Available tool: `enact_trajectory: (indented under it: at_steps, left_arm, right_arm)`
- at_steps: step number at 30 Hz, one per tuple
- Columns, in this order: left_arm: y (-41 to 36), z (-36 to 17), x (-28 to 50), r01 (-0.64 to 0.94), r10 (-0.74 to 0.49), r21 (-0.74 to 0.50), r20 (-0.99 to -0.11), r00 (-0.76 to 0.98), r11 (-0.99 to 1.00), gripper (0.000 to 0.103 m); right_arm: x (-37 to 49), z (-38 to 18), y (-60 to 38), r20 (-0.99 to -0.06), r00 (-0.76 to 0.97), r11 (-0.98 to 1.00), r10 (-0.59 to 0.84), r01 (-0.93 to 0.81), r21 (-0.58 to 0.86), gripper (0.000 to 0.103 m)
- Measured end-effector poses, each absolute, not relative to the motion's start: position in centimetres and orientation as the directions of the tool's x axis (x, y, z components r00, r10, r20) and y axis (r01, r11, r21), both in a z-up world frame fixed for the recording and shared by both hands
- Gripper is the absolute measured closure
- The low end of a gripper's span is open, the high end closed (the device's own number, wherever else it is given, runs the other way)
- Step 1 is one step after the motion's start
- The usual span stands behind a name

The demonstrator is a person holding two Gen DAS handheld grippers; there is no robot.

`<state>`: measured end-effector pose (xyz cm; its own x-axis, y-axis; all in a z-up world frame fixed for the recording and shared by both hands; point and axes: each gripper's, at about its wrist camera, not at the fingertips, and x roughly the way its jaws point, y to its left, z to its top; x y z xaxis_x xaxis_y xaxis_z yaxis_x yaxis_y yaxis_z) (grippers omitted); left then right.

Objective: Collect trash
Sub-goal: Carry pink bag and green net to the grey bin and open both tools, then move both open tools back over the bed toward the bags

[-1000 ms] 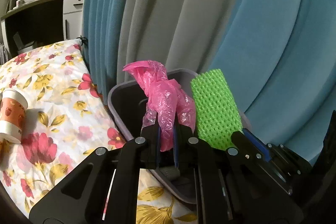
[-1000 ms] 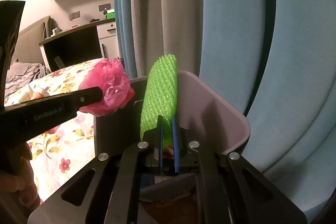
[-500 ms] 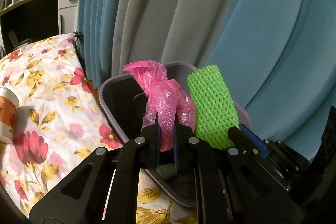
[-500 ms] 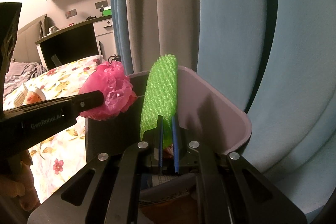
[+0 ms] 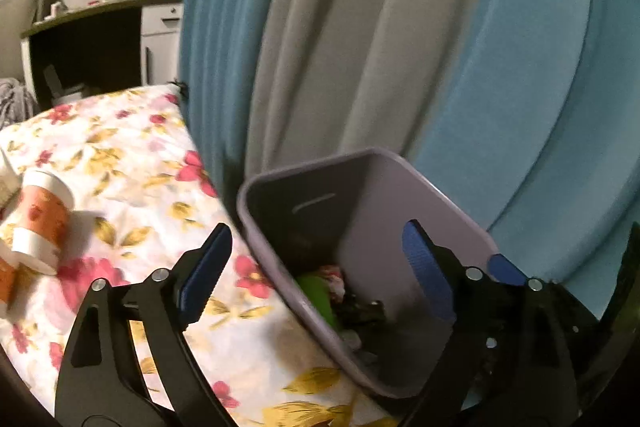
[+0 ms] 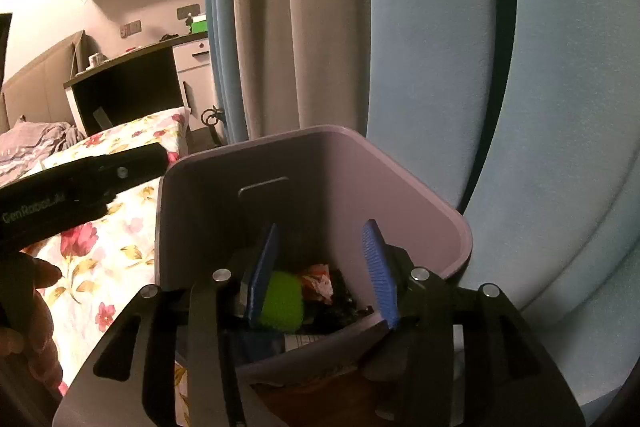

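Left wrist view: the left gripper [image 5: 320, 267] no longer pinched the pink bag; its jaws were opening wide, empty, over the trash bin [image 5: 400, 167]. One paper cup [image 5: 42, 223] lay whole on the bed [image 5: 132, 155].

Right wrist view: the right gripper [image 6: 320, 271], jaws opening, had dropped the green foam net [image 6: 282, 301] into the bin, so both pieces looked collected.

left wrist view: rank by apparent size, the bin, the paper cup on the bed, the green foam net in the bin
1. bin: largest by far.
2. paper cup.
3. green foam net: smallest as seen, but partly hidden behind the bin wall and other trash, so its full size is unclear.
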<state>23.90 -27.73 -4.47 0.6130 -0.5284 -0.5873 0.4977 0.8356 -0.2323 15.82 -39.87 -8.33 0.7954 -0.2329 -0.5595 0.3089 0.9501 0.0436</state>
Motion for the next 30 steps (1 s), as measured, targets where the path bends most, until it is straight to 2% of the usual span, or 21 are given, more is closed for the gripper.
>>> enact_trajectory:
  at_steps: [13,16,23,30]
  left_arm:
    - [-24.7,-3.5,22.2,0.460,-0.513,-0.248,-0.566,0.646,0.853,0.014]
    - [-23.8,-3.2,21.3,0.460,-0.507,-0.236,-0.558,0.657,0.856,0.014]
    - [-19.3,-2.4,19.1,0.388,-0.412,-0.165,-0.545,0.731,0.907,0.011]
    - [-11.7,-2.4,17.9,0.247,-0.277,-0.130,-0.547,0.790,0.960,0.010]
  right_arm:
    - [14.5,-7.1,-38.7,-0.528,0.813,0.950,-0.246,0.311,0.036,0.041]
    - [13.6,-6.6,-38.1,-0.508,0.824,0.950,-0.251,0.309,0.033,0.034]
    - [11.6,-5.6,-35.4,-0.468,0.852,0.959,-0.237,0.282,0.028,0.020]
    - [11.7,-5.0,-30.7,-0.470,0.871,0.982,-0.144,0.185,0.043,0.018]
